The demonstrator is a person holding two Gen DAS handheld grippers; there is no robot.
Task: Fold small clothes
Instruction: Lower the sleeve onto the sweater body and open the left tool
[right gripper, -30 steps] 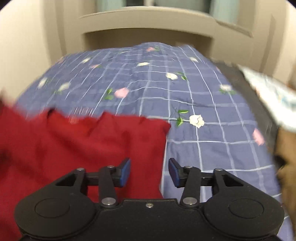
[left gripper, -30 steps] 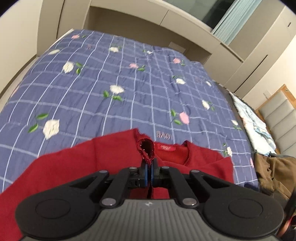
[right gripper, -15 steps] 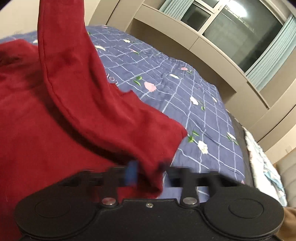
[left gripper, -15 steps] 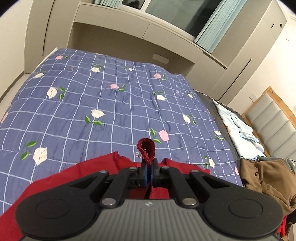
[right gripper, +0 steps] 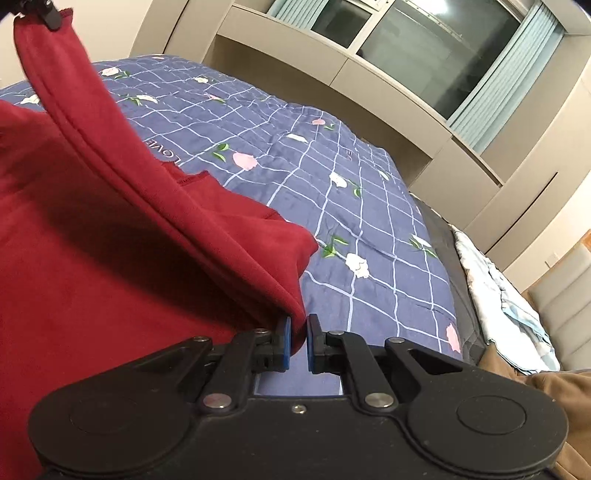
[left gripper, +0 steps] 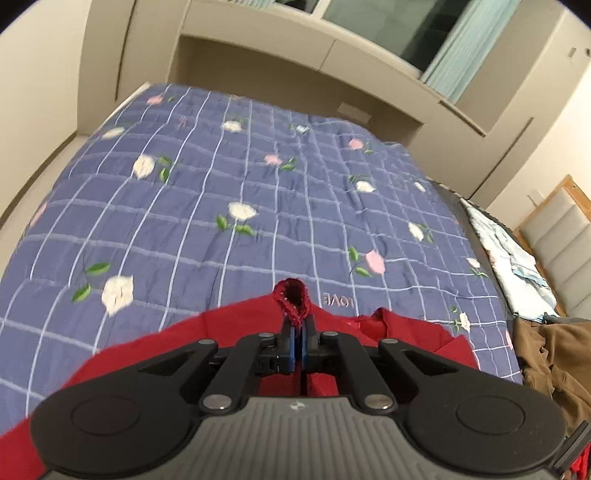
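The left gripper [left gripper: 296, 338] was clamped tight on a pinch of the red garment [left gripper: 229, 325], whose frayed hem curled into a small loop just above the fingertips. Below and to both sides of those jaws the rest of the red cloth spread over the near part of the blue flowered quilt [left gripper: 221, 192], and the word LOVE stitched on the quilt sat just right of the pinched loop. The right gripper [right gripper: 297, 341] had its jaws drawn in on a folded corner of the same garment [right gripper: 110, 258], though a narrow gap remained between the blue pads [right gripper: 283, 343] and the cloth filled only its left part. From that corner a lifted band of fabric ran up and away to the left, ending at the left gripper [right gripper: 40, 9] high in the top corner. Left of the right jaws the garment lay flat on the quilt [right gripper: 369, 221]; far right were a brown piece of clothing [right gripper: 554, 398] and a pale blue cloth [right gripper: 498, 295].
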